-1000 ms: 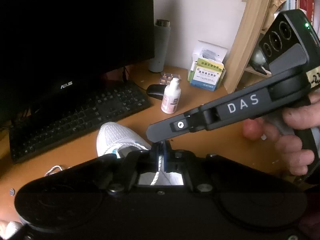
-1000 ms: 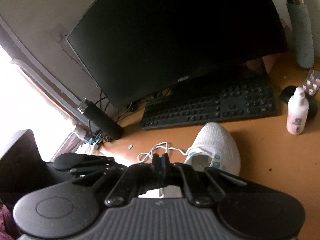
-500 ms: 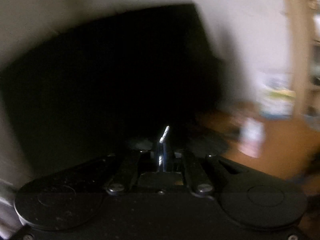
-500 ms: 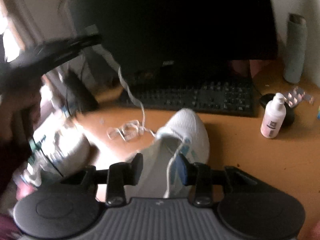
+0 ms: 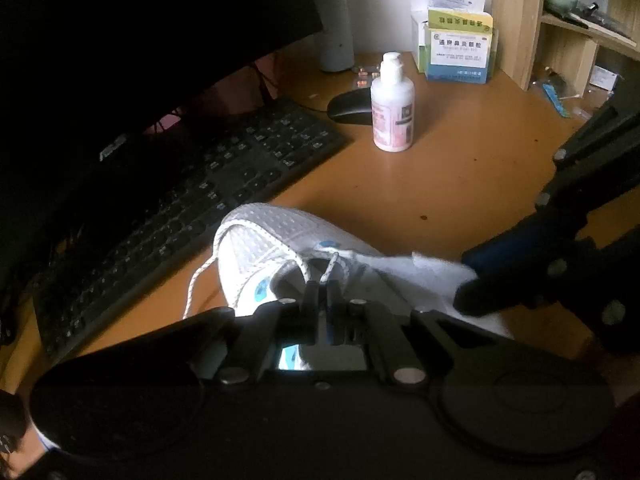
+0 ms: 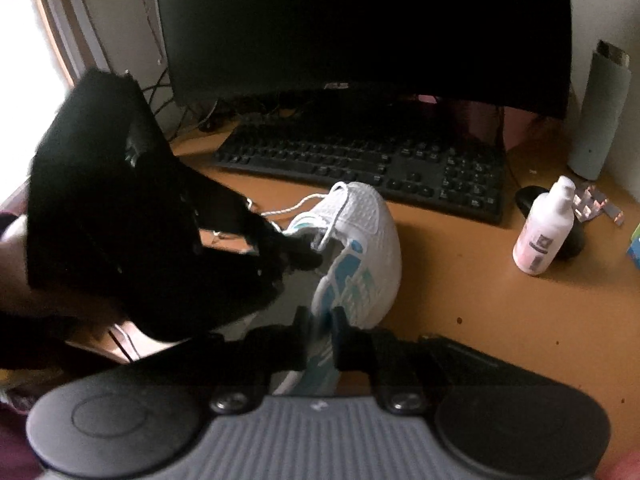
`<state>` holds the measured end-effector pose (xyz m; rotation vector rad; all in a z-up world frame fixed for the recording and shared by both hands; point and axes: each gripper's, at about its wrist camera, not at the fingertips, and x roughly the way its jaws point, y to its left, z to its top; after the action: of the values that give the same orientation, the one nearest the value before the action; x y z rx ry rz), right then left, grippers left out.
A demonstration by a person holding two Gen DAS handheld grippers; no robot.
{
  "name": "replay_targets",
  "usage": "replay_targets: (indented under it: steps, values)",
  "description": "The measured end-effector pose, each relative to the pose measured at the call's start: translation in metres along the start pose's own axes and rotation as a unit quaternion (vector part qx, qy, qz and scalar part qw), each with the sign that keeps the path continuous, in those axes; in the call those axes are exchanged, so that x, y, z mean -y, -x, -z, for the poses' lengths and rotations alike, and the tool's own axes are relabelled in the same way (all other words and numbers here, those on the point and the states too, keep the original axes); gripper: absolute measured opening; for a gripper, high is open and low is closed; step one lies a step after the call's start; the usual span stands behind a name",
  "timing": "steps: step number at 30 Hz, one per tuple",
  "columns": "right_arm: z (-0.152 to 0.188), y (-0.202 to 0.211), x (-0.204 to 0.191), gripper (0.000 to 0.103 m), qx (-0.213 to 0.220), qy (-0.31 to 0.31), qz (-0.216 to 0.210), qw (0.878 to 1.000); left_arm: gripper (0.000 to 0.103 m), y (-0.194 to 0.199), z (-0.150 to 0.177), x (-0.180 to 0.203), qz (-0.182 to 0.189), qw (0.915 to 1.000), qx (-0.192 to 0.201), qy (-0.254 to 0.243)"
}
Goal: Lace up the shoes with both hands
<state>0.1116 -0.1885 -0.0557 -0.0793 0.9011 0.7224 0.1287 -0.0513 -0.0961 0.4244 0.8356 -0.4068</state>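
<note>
A white mesh shoe (image 5: 272,240) with blue side marks lies on the desk, toe toward the keyboard. My left gripper (image 5: 323,288) is shut on the white lace (image 5: 200,276) just above the shoe's opening. The lace loops over the toe and trails off to the left. From the right wrist view the left gripper (image 6: 310,258) comes in from the left, with the lace (image 6: 304,202) at its tips. My right gripper (image 6: 322,316) is closing on the shoe's (image 6: 360,216) side wall, which sits between its fingers. In the left wrist view the right gripper (image 5: 466,284) pinches that white edge.
A black keyboard (image 5: 180,200) and a dark monitor (image 6: 360,28) stand behind the shoe. A white pump bottle (image 5: 392,104), a black mouse (image 5: 350,106), a grey tumbler (image 6: 600,112) and medicine boxes (image 5: 460,48) sit to the right. A wooden shelf (image 5: 512,20) rises at the far right.
My left gripper swung up with the lace and has come back down over the shoe. My right gripper opened, dropped the lace, and has narrowed around the shoe's side.
</note>
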Motion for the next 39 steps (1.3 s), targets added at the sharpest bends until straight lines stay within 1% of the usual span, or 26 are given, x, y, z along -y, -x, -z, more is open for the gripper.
replay_targets:
  steps: [2,5,9,16,22,30,39]
  values:
    - [0.0,0.001,0.002,0.011,0.0,-0.003,-0.004,1.0,0.001,-0.008,-0.001,0.004,-0.007,0.9999,-0.009,-0.002]
    - [0.0,0.002,0.003,0.011,0.0,-0.004,-0.011,1.0,0.001,-0.016,-0.004,0.002,-0.012,0.9994,-0.03,0.015]
    - [-0.001,0.004,0.004,0.011,-0.001,0.001,-0.015,1.0,0.001,-0.023,-0.004,0.001,-0.012,0.9984,-0.046,0.032]
    - [-0.001,0.004,0.008,0.011,-0.005,-0.002,-0.025,1.0,0.001,-0.027,-0.004,-0.001,-0.012,0.9964,-0.055,0.063]
    - [-0.001,0.005,0.01,0.011,-0.007,-0.004,-0.034,0.999,0.001,-0.032,-0.011,-0.001,-0.009,0.996,-0.066,0.06]
    - [0.002,0.009,0.013,0.011,-0.01,-0.004,-0.044,0.999,0.001,-0.035,-0.013,-0.001,-0.014,0.9953,-0.074,0.06]
    - [0.004,0.009,0.016,0.012,-0.013,0.004,-0.053,0.998,0.001,-0.039,-0.018,0.005,-0.035,0.9936,-0.095,0.051]
